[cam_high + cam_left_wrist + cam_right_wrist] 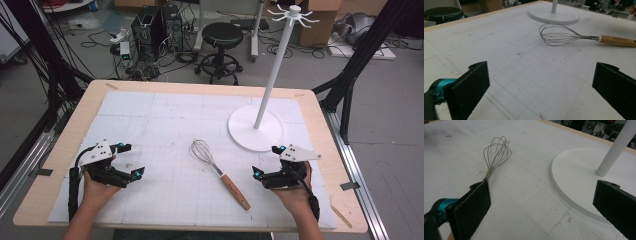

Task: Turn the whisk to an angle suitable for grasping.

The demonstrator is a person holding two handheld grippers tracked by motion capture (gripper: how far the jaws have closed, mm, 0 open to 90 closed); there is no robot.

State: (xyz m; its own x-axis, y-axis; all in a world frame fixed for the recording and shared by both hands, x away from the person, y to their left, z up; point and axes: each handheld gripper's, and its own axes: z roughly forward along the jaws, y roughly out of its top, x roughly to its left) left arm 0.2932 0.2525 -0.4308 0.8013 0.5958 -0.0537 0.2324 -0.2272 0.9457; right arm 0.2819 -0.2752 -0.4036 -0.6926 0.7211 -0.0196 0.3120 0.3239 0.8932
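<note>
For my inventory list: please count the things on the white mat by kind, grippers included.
Whisk: 1
White stand: 1
Grippers: 2, left gripper and right gripper, both open
Total: 4

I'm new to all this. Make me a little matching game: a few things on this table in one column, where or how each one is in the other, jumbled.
Things:
1. whisk
2. white stand
3. left gripper
4. right gripper

Places or states:
A. upright on a round base, far right of the mat
B. jaws open, at the left, holding nothing
C. lying flat in the middle, wooden handle toward the person
D. jaws open, at the right, near the round base

Pairs: 1-C, 2-A, 3-B, 4-D
</note>
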